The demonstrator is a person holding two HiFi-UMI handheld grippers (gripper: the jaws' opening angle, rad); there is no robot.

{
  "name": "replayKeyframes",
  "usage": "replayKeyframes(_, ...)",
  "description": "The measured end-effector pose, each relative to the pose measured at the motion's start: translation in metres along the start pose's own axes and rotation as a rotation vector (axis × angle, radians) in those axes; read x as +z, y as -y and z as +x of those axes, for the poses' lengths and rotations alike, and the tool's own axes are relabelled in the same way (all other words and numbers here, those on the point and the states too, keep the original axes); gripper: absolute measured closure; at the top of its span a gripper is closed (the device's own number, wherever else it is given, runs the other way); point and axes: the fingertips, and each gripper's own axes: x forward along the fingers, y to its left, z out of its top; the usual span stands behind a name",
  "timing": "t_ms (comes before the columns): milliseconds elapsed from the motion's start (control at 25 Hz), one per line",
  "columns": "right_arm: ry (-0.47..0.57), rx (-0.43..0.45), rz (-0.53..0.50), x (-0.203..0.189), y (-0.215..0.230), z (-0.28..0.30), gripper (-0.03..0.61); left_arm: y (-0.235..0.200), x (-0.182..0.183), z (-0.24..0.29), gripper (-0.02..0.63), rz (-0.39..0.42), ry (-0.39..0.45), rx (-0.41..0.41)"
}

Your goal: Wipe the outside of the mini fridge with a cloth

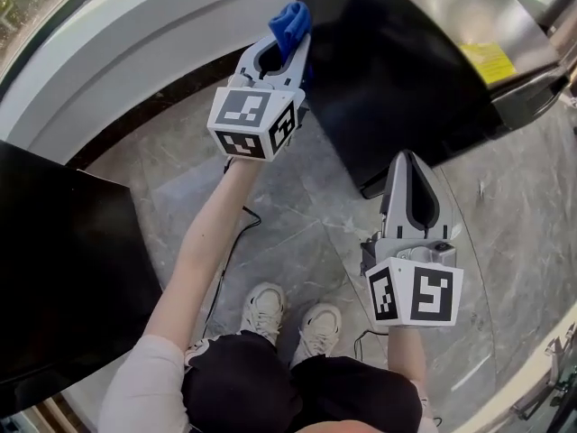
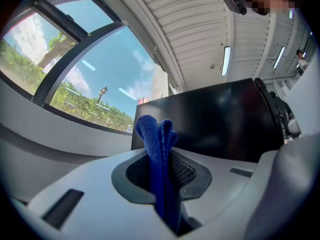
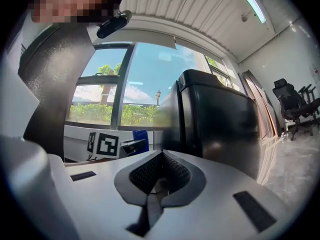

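The left gripper [image 1: 285,45] pinches a folded blue cloth [image 1: 290,22], whose long axis runs out past the jaw tips, just beside the black mini fridge [image 1: 397,79]. The right gripper [image 1: 411,162], pressed together and empty, hangs near the fridge's lower corner over the marble floor [image 1: 306,233].

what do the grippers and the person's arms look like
Both the left gripper and right gripper are light grey plastic, tapering to jaws lined with dark mesh-textured pads. Each carries a white cube with black square markers. The person wears a pale short sleeve; forearms are bare.
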Motion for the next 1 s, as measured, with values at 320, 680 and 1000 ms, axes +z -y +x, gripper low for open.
replayKeyframes(320, -0.055, 0.069, -0.015, -0.032, -0.012, 0.034, 0.568, -0.046, -0.04, 0.038, 0.556, 0.049, -0.061, 0.065)
replayKeyframes(680, -0.109, 0.096, 0.013, -0.061, -0.012, 0.053, 0.568, -0.078, -0.084, 0.067, 0.556, 0.017, -0.136, 0.098)
replayKeyframes(1000, -0.116, 0.115, 0.025, -0.067, -0.017, 0.062, 0.568, -0.075, -0.083, 0.079, 0.555, 0.013, -0.107, 0.057)
